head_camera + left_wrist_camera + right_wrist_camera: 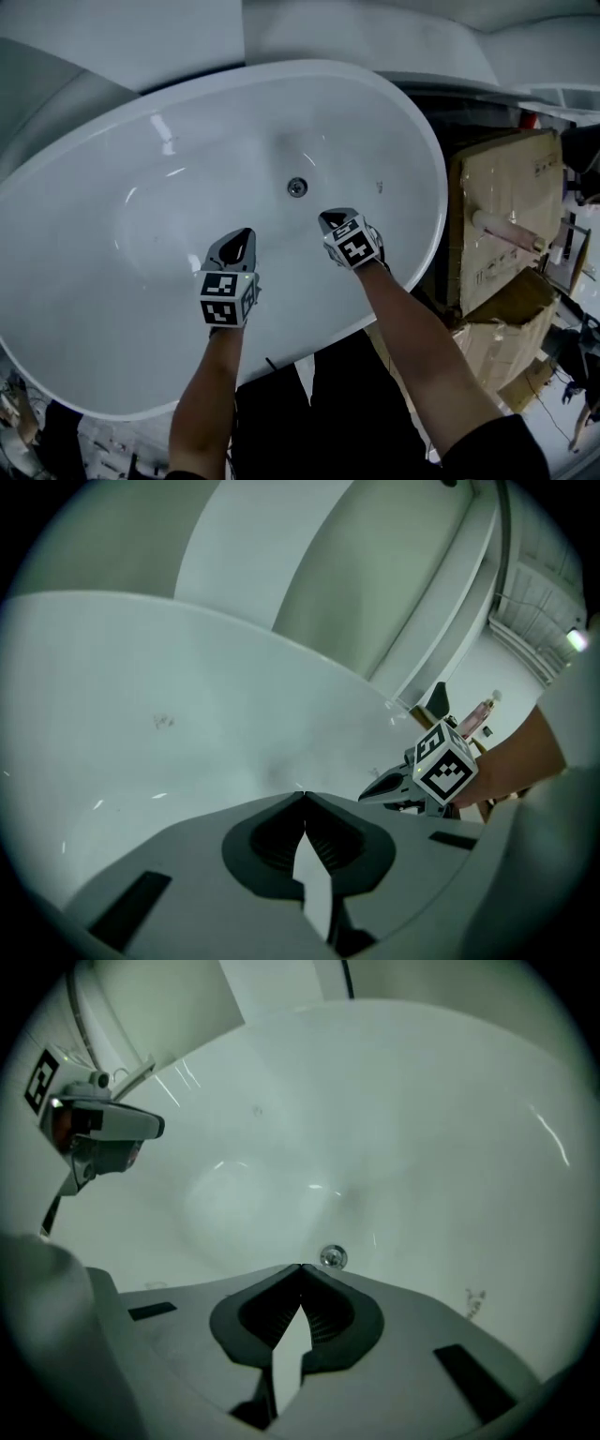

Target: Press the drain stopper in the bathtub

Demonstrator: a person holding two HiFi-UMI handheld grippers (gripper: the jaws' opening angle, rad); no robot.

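A white oval bathtub (112, 309) fills the head view, with a small round chrome drain stopper (296, 187) on its floor. In the right gripper view the drain stopper (332, 1258) shows just beyond the jaw tips. My right gripper (330, 222) hovers over the tub, a little nearer than the stopper, tips touching, nothing held. My left gripper (240, 240) hangs to its left, also shut and empty. The bathtub wall (141, 724) fills the left gripper view, where the right gripper (375, 789) shows at right.
Cardboard boxes (502, 216) with a pale tube (506, 232) on them stand right of the tub. Another white tub or fixture (375, 37) sits behind. The person's dark clothing (319, 412) is at the near rim. Clutter (19, 412) lies at lower left.
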